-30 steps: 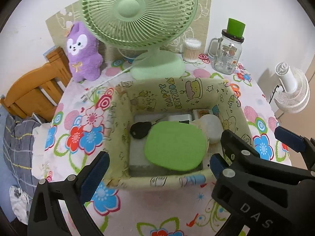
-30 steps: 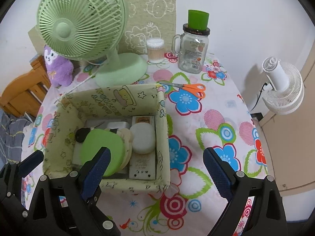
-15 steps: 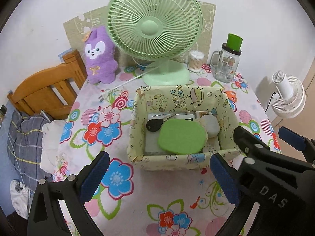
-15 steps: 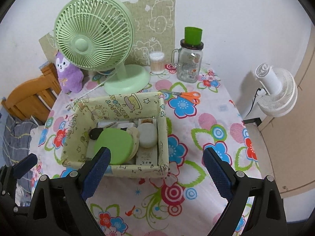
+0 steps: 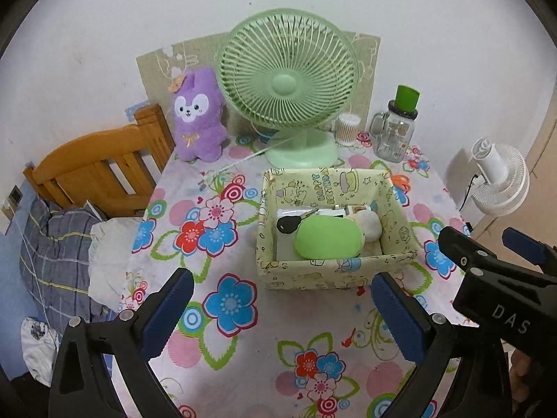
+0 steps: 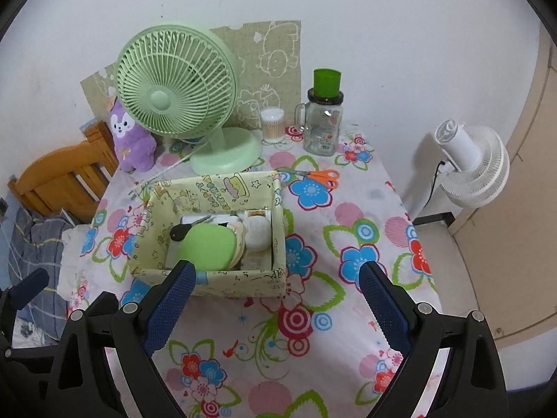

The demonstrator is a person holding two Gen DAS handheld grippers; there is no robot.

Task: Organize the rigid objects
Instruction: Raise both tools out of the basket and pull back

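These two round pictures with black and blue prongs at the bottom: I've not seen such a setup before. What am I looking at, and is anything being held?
No robot here: a person holds a two-finger tool in each hand, each carrying a fisheye camera looking along its fingers. One picture looks past the left tool, the other past the right tool. Both are open and hold nothing. They hover over a table with a flowered cloth. On it sits a fabric box holding a green oval case, a black key and a few pale items. Behind stand a green fan, a purple plush toy, a glass jar, and orange scissors.
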